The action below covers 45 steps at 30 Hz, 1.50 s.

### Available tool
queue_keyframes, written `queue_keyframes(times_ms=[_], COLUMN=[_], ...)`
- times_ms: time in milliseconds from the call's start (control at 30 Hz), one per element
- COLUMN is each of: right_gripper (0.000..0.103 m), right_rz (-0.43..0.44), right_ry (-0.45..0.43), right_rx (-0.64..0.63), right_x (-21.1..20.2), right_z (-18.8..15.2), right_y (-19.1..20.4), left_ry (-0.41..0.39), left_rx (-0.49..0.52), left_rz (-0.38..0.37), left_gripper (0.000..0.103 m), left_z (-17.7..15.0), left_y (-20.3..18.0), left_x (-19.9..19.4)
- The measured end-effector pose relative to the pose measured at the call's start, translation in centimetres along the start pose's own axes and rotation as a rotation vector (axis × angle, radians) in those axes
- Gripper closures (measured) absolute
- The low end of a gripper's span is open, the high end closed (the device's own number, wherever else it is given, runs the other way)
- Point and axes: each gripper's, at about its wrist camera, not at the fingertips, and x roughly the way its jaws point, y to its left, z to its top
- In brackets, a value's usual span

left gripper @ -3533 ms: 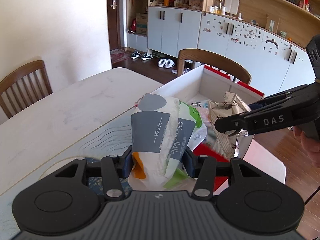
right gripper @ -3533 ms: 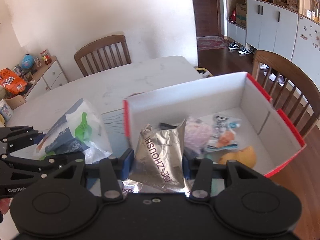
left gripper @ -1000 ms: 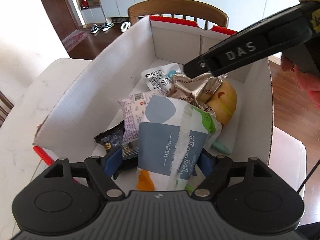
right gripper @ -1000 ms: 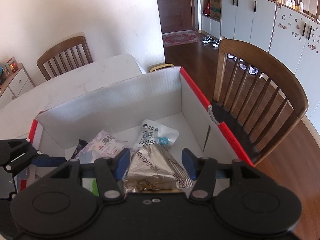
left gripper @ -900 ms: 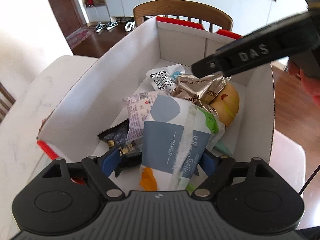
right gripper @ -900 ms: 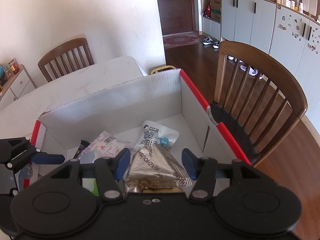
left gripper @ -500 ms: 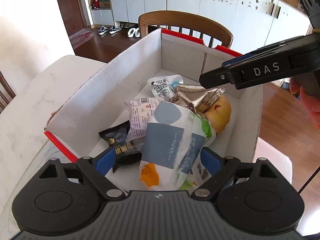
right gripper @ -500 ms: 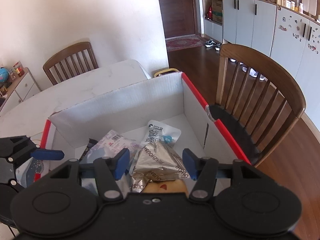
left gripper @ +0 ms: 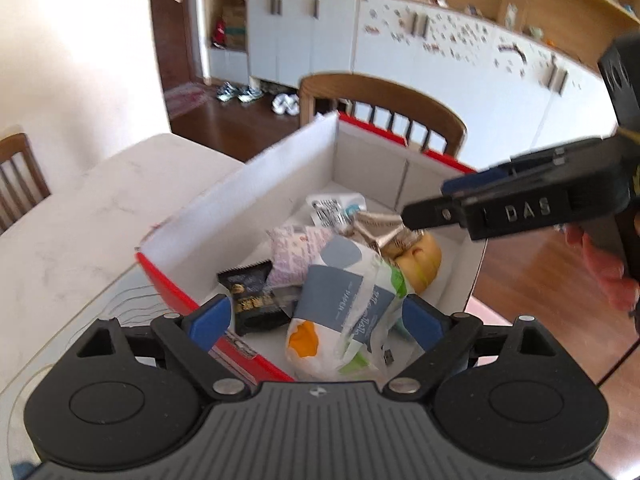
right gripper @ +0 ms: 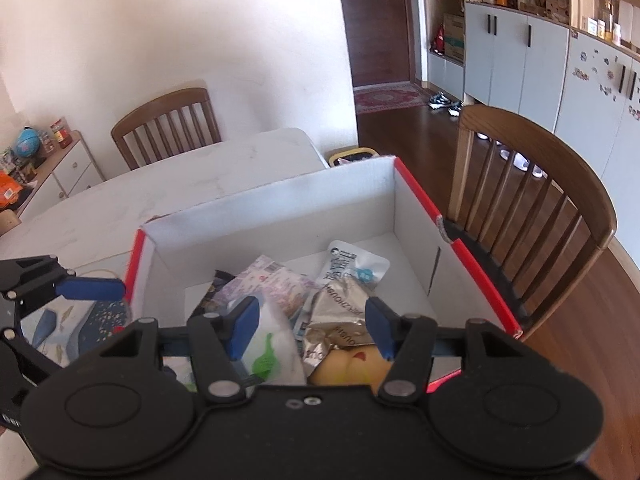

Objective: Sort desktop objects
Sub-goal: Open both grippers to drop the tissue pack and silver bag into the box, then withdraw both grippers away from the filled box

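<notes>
1. Cardboard box on the table already holds the tissue pack, foil bag, a black sachet, a pink packet, a white pouch and a yellow toy.
2. Left gripper is spread wide, its pads clear of the tissue pack below.
3. Right gripper is also spread, the foil bag lying loose beneath it.
4. Sorting looks nearly done; I see nothing loose left on the table in view.

A wooden chair stands beside the table, shoes near white cabinets.
</notes>
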Motion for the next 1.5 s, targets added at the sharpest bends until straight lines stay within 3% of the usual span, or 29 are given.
queue_keyframes(times_ms=[433, 533, 767, 1067, 1500], right_gripper=[0.040, 0.034, 0.022, 0.021, 0.021], right_rz=[0.009, 0.003, -0.022, -0.068, -0.131], right_ry=[-0.041, -0.048, -0.054, -0.076, -0.091], right_rx=[-0.029, -0.015, -0.008, 0.005, 0.030], right_x=[-3.0, -3.4, -4.5, -5.9, -7.6], right_z=[-0.8, -1.1, -2.0, -3.2, -4.9], right_y=[2.5, 3.0, 4.6, 7.5, 10.4], left_ry=[-0.047, -0.058, -0.102, -0.095, -0.102], left_rx=[-0.064, -0.063, -0.059, -0.080, -0.052], left_rz=[0.014, 0.011, -0.002, -0.059, -0.051], left_gripper=[0.010, 0.003, 0.000, 0.000, 0.000], left_z=[-2.0, -2.3, -3.3, -4.5, -5.9], left_y=[1.3, 1.7, 2.7, 4.6, 5.0], left_x=[-3.2, -3.6, -5.0, -6.4, -8.8])
